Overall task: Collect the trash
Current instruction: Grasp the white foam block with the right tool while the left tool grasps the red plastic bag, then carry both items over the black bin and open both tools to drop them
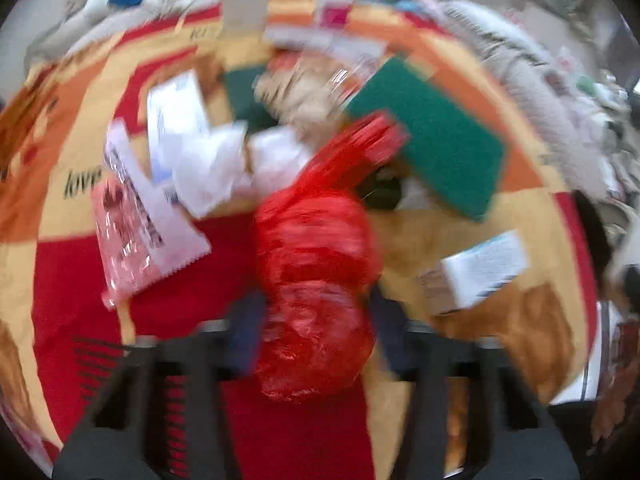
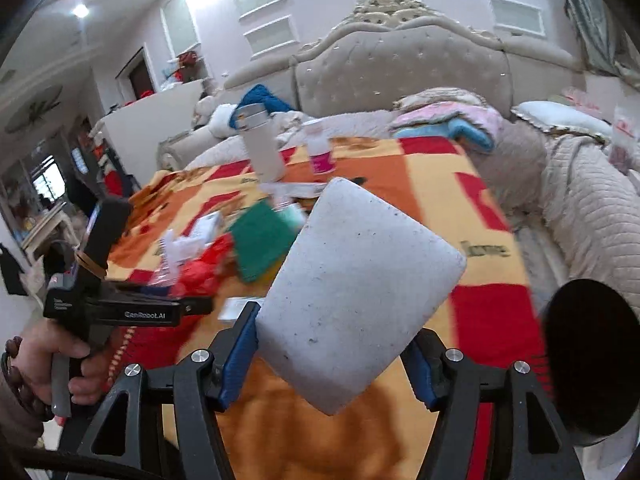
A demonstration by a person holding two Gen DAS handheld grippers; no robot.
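Over a patchwork blanket, the left gripper clamped a red bag while the right gripper gripped a grey sponge.

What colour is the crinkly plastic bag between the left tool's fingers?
Bright red: the plastic bag shows best in the left wrist view.

We hold the black two-finger left gripper tipped steeply down over the red and yellow patterned blanket, its blue-padded jaws pressed on a crumpled red plastic bag. Our bare left hand wraps the handle at that blanket's near left edge. The black right gripper slants down above the blanket's near end, its blue pads clamped on the sides of a grey rectangular sponge block.
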